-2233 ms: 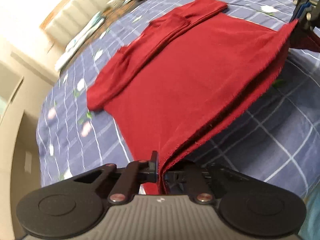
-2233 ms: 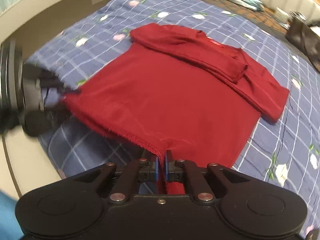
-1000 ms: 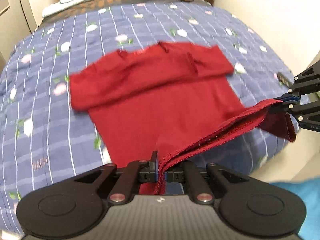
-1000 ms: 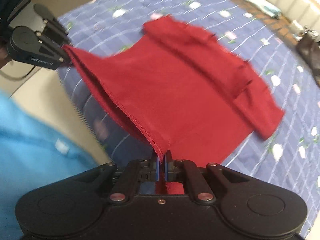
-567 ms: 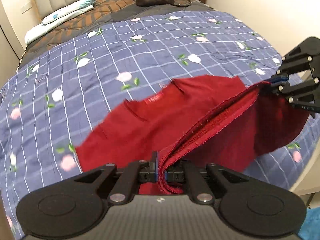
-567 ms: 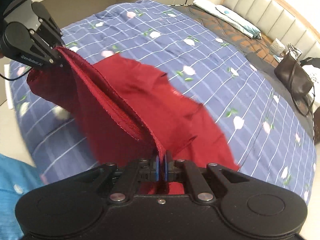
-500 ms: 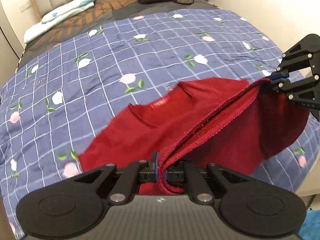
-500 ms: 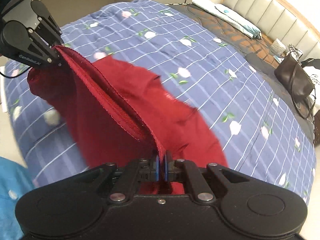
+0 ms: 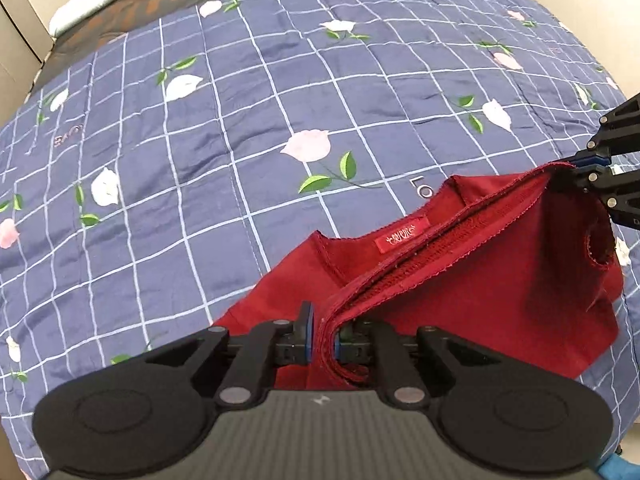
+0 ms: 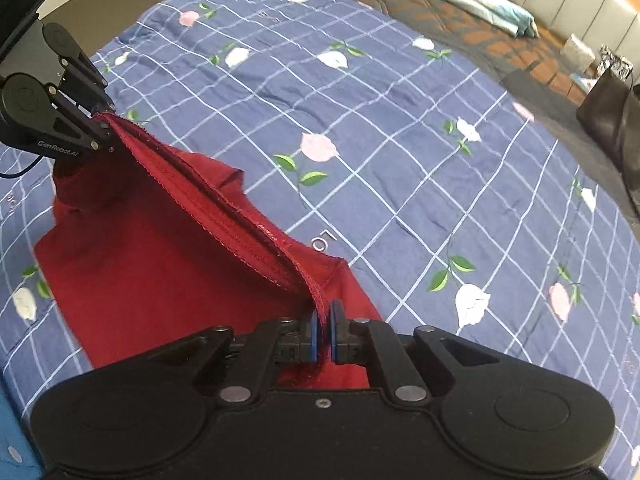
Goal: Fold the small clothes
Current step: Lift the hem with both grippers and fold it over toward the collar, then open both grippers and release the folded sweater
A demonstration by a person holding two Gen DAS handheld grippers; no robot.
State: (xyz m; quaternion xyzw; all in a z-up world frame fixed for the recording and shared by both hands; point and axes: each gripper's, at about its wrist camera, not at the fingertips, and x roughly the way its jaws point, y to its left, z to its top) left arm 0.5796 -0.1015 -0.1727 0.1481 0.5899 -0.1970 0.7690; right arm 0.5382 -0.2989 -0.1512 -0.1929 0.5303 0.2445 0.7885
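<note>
1. One red garment (image 9: 500,292) is held doubled over above the near part of the bed, its hem edge lifted and stretched between the two sets of tongs, its collar with the red label (image 9: 402,235) lying beneath on the quilt.
2. Both corners of the hem are clamped: the left tongs (image 9: 322,336) are pinched tight on one corner, the right tongs (image 10: 323,336) on the other, with cloth seen between the blue pads of each.
3. The step in hand is judged to be the bottom-to-top fold; the hem is carried over toward the collar.
4. Next, the hem needs to be lowered level with the neckline and laid flat before the tongs are opened.
5. Compared with half a second ago, less of the lower layer is exposed and the hem is seen nearer the collar.
6. Around it, the blue checked floral quilt (image 9: 240,120) is spread; a pillow (image 10: 472,4) and a dark bag (image 10: 612,116) are seen at the far end.
</note>
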